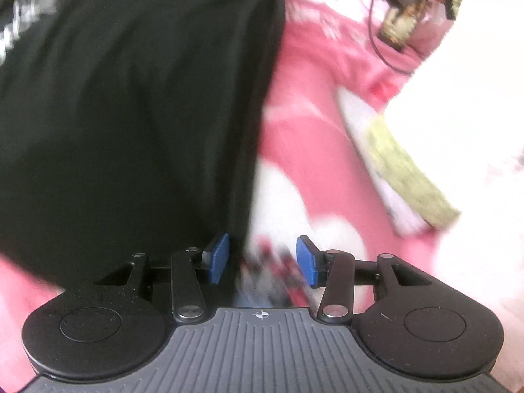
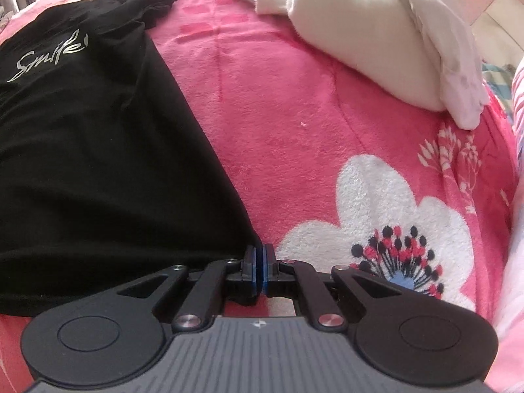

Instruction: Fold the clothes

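The left tool (image 1: 262, 258) stands half open and empty over the blurred blanket (image 1: 314, 163); the right tool (image 2: 261, 270) is closed, and whether it pinches the black shirt (image 2: 98, 163) edge is unclear.

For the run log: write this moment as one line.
stage: fold not begun | black T-shirt: flat on pink blanket | left gripper: jaws open, empty | right gripper: jaws shut, empty
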A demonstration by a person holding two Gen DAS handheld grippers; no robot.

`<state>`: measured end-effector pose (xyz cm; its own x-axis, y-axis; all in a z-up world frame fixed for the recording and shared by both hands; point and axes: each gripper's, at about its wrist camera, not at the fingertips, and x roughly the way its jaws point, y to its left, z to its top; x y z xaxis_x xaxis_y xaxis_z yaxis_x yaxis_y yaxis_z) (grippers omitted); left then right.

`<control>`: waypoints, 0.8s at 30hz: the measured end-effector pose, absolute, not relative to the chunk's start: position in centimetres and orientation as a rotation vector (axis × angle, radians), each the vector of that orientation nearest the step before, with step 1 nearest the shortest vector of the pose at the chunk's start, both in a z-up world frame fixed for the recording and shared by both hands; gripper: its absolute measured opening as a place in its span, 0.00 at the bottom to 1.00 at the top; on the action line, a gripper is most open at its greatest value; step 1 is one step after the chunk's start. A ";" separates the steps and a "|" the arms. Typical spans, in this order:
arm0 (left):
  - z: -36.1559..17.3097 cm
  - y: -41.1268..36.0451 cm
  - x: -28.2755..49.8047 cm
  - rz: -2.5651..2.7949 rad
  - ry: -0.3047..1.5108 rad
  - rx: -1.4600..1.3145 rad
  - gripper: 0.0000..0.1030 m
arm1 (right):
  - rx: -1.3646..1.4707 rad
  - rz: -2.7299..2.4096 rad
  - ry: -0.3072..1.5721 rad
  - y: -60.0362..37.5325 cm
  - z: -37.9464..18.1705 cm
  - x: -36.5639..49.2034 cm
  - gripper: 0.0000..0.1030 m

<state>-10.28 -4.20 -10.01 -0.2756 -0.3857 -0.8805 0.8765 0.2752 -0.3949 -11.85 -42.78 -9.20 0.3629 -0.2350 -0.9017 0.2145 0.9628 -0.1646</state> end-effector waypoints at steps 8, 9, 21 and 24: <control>-10.5 2.2 -7.2 -1.047 1.507 0.147 0.44 | 0.022 -0.308 1.165 -43.0 -9.4 -11.7 0.04; -10.7 2.8 -6.6 -0.998 1.512 0.090 0.44 | 0.025 -0.311 1.165 -43.0 -9.4 -11.7 0.05; -10.3 5.9 -5.2 -0.858 1.522 0.002 0.45 | 0.024 -0.312 1.169 -42.7 -9.5 -11.8 0.06; -10.8 5.7 -5.1 -0.854 1.499 -0.030 0.45 | 0.017 -0.309 1.171 -42.6 -9.7 -11.8 0.06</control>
<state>-5.13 5.70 -10.83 -0.1542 -0.5066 -0.8483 0.4713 0.7168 -0.5138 -11.76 -42.63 -9.71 0.3515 -0.2303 -0.9074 0.2475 0.9577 -0.1472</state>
